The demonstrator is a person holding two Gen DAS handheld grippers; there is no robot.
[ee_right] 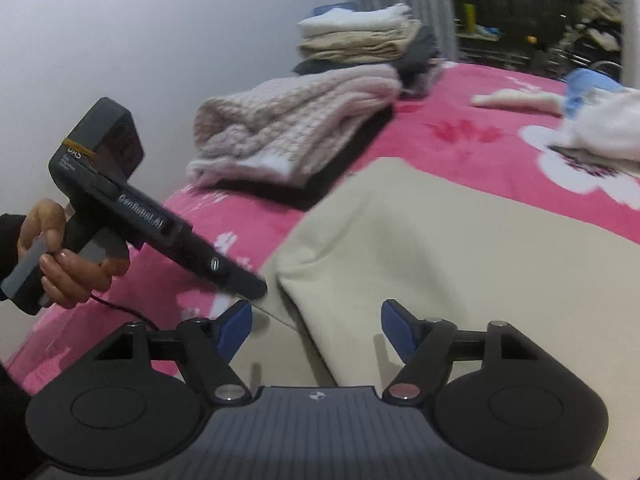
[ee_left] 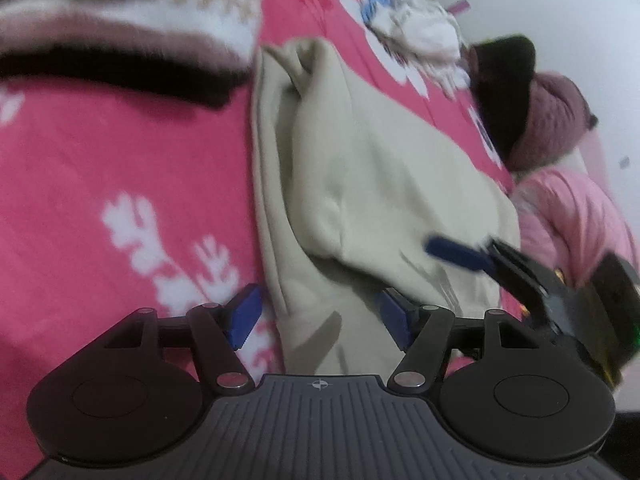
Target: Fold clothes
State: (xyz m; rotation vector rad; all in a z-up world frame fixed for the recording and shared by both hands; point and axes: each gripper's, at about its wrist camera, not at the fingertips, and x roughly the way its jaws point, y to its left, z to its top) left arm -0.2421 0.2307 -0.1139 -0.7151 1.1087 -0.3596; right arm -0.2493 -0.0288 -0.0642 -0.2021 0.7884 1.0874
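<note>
A beige garment lies lengthwise on the pink flowered blanket, with a fold down its middle. My left gripper hovers open at the garment's near end, and the cloth's left edge runs between its blue pads without being pinched. One of the right gripper's blue fingers reaches over the garment's right edge. In the right wrist view the beige garment fills the middle, and my right gripper stands open over its near corner. A hand holds the left gripper's handle at the left.
A folded knit sweater and a stack of folded clothes sit at the bed's far side by the wall. A loose pile of white and blue clothes lies beyond the garment. Dark and maroon items and pink bedding lie at the right.
</note>
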